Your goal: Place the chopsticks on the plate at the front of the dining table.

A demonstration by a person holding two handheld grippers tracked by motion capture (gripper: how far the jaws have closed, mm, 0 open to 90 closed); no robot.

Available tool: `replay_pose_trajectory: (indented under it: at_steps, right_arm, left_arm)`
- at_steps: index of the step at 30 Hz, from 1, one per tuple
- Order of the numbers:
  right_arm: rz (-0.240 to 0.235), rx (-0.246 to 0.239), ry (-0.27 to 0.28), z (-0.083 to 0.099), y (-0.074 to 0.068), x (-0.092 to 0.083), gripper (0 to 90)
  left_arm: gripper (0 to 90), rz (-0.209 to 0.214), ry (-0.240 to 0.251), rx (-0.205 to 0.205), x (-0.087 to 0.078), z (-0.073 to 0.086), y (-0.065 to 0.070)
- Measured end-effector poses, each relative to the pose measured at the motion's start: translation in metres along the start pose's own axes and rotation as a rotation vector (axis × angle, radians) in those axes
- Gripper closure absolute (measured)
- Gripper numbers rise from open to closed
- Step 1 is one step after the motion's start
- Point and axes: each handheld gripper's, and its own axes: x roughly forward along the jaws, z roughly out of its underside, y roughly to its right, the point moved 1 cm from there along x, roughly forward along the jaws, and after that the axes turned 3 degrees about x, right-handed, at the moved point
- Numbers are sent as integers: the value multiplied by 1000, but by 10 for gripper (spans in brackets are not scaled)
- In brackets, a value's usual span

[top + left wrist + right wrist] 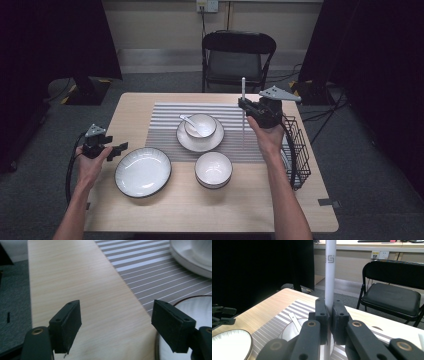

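Right gripper point(244, 106) is clamping a white stick point(243, 112), probably a chopstick, jaws pressed tight on it in the right gripper view point(329, 320); the stick point(330, 272) is standing upright and carrying a small grey square-letter logo near the top of that view, not readable beyond two blocky characters. In the high view the stick is hanging above the striped placemat point(165, 117), its lower end pointing down at the mat's right part, right of the small bowl on its saucer point(200, 142). That small bowl point(201, 125) is holding a white spoon point(188, 120); the spoon handle point(294, 320) is also showing just left of the closed jaws. Right hand point(269, 137) is sitting beside a black wire basket point(299, 150) at the table's right edge. Left gripper point(120, 147) is hovering at the table's left side, jaws standing wide apart with nothing between them; left gripper view is showing bare wood table point(75, 277) between its pads, placemat stripes point(155, 272) beyond. Its right jaw is sitting over the rim of the large dark-rimmed plate point(200, 305). That plate point(143, 171) is lying left of a second bowl point(213, 169) near the front of the table. Black folding chair point(238, 55) is standing behind the table; a wall socket point(380, 255) is visible, its label too small to read.
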Motion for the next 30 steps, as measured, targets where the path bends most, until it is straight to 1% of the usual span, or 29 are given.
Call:
replay_pose_trajectory:
  at_steps: [1,2,4,6,7,10,12,13,14,15,17,18,19,20,21,22,24,25,28,30]
  right_arm:
    - [-4,1,-1,0,-1,1,853]
    - [-9,1,2,1,-3,2,853]
    - [-14,-7,-4,2,-5,4,854]
    - [-21,-6,-3,2,-8,6,853]
    - [-23,-7,-3,2,-9,7,853]
    - [-35,-14,-5,2,-13,9,853]
    - [-41,-11,-2,2,-16,10,853]
    - [-46,-10,-1,2,-17,11,853]
    - [-47,-10,0,2,-18,11,853]
    - [-50,-9,0,2,-19,12,853]
    - [-55,-10,1,3,-21,14,853]
    - [-55,-10,1,3,-21,14,853]
    - [-59,-9,-2,3,-23,16,853]
    - [-61,-9,-1,3,-24,17,853]
    - [-65,-11,-1,3,-25,17,853]
    - [-65,-11,-1,3,-25,17,853]
    - [-72,-15,-1,2,-28,19,853]
    - [-74,-17,0,2,-30,19,853]
    - [-82,-17,1,2,-32,21,853]
    - [-84,-17,2,2,-33,22,853]
  left_arm:
    - [235,0,0,0,0,0,0]
    - [237,-10,18,16,-2,-5,6]
    - [230,8,29,29,-4,-9,10]
    - [224,9,36,57,-7,-12,16]
    - [224,9,36,57,-7,-12,16]
    - [224,37,44,57,-6,-16,23]
    - [223,54,43,67,-7,-18,26]
    - [219,48,44,76,-7,-19,27]
    - [220,53,48,75,-8,-21,30]
    - [220,60,46,83,-9,-22,32]
    - [219,68,58,102,-10,-25,38]
    - [220,68,58,102,-10,-25,38]
    - [219,92,66,121,-11,-29,45]
    - [218,99,73,126,-11,-31,48]
    - [209,105,69,131,-12,-32,50]
    - [207,105,69,131,-12,-32,50]
    - [208,124,78,142,-12,-35,57]
    - [207,126,78,167,-13,-38,64]
    - [207,153,89,172,-11,-40,72]
    - [207,157,89,175,-11,-41,74]
